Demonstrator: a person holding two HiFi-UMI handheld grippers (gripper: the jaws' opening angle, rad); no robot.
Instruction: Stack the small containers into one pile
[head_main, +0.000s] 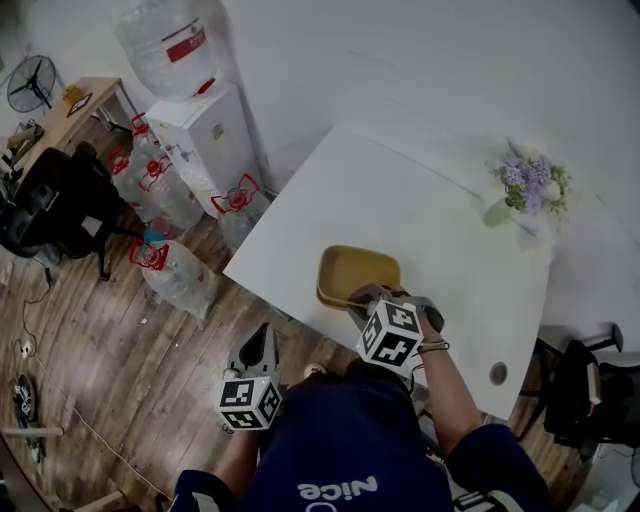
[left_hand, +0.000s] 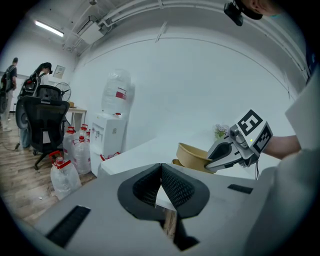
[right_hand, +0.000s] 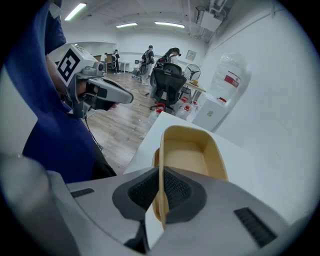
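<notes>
At the near corner of the white table, a tan container is lying open side up, directly over a second tan container whose rim is peeking out beneath it on the side towards the table edge. Whether the upper one is resting fully inside the lower one is not clear; from the left gripper view it is sitting slightly tilted. The right gripper is pinching the near wall of the upper container, one jaw inside the rim and one outside, with the pads pressing on the thin wall. The left gripper is hovering off the table's edge, over the wooden floor, its jaws pressed together with nothing between them, and it is pointing towards the table. Further back on the table, near its far edge, a small pot of purple flowers is standing well apart from the containers. Beyond the table, a white water dispenser with a large bottle on top is standing against the wall, several water jugs are clustering on the floor beside it, and a black office chair is sitting further out.
</notes>
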